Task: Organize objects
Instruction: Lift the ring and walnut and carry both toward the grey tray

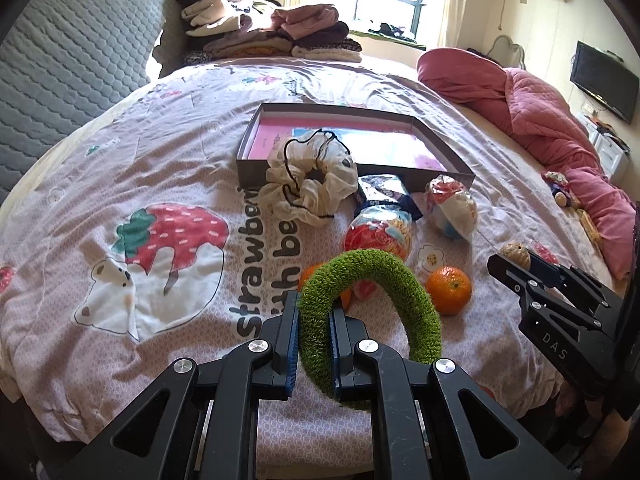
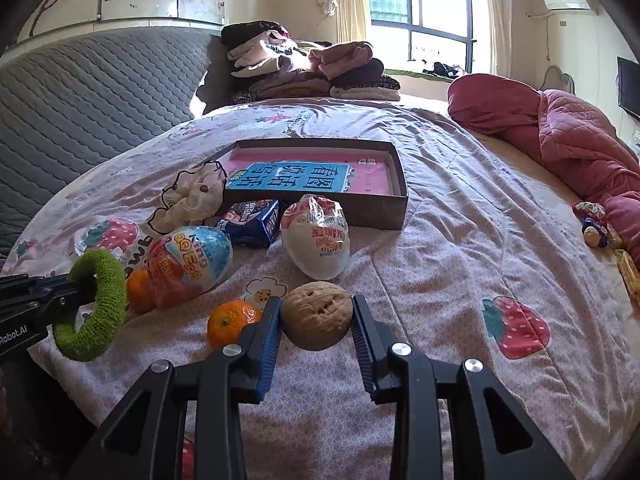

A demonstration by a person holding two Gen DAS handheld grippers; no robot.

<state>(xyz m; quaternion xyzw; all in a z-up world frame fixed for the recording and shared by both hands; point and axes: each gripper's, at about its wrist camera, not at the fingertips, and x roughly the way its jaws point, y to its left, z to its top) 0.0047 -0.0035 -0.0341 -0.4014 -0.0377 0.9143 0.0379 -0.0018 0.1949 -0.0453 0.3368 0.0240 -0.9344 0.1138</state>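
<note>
My left gripper (image 1: 313, 312) is shut on a fuzzy green ring (image 1: 372, 276), lifted above the bedspread; the ring (image 2: 98, 308) also shows at the left of the right wrist view. My right gripper (image 2: 317, 310) is shut on a walnut (image 2: 318, 314), which peeks out at the right of the left wrist view (image 1: 516, 251). On the bed lie two oranges (image 1: 449, 289) (image 2: 226, 322), two wrapped toy eggs (image 1: 378, 232) (image 2: 316, 236), a blue snack packet (image 2: 256, 220) and a white scrunchie (image 1: 308, 184). Behind them sits a shallow grey box (image 1: 256, 168) with a pink and blue sheet inside.
A red quilt (image 1: 540, 120) is bunched along the right side of the bed, with small toys (image 1: 560, 188) by it. Folded clothes (image 1: 272, 28) are piled at the far end. A grey padded headboard (image 1: 72, 60) rises on the left.
</note>
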